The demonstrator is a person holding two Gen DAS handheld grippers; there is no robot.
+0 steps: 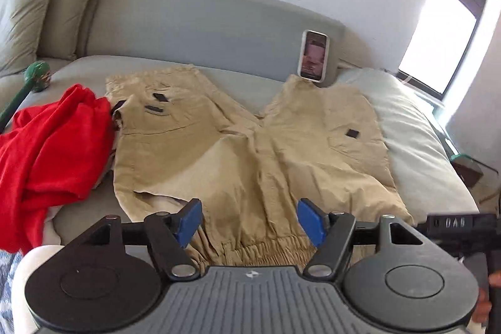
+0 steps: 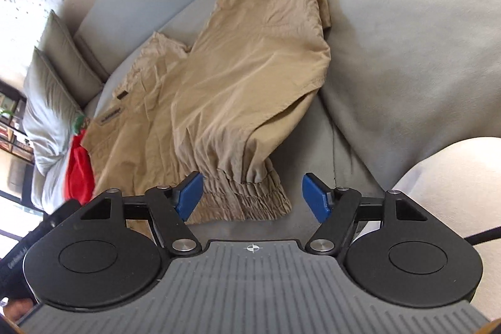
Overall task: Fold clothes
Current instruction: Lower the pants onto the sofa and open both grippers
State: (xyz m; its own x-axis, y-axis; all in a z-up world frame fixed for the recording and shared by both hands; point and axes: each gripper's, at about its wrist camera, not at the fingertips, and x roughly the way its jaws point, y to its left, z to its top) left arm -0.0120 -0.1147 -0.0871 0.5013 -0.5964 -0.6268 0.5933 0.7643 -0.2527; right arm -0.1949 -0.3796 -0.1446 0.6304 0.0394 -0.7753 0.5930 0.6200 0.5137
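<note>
Hovering nearest the camera, the left gripper (image 1: 249, 223) had its blue pads (image 1: 188, 221) spread wide apart with nothing between them, positioned over the elastic waistband (image 1: 266, 249) of the khaki shorts (image 1: 238, 152). The right gripper (image 2: 252, 196) was likewise spread, holding nothing; its left pad sat just beside the gathered waistband corner (image 2: 247, 199), the right pad over bare sofa seat (image 2: 313, 127). Contact between pads and fabric could not be confirmed.

The shorts lay flat on the grey sofa seat, waistband near, both legs fanned out toward the far backrest (image 1: 200, 27). Dark patches showed on the left leg (image 1: 156, 104) and one on the right leg (image 1: 353, 133).

Left of the shorts, a crumpled red garment (image 1: 53, 152) overlapped the left leg's edge. Further left and back, a green object (image 1: 39, 76) rested on the seat.

At the far end, a phone (image 1: 314, 55) leaned upright against the backrest, touching the hem of the right leg. Beige cushions (image 1: 37, 8) stood at far left, a pale cushion (image 1: 416, 127) lay right of the shorts, and a bright window (image 1: 444, 36) at far right.
</note>
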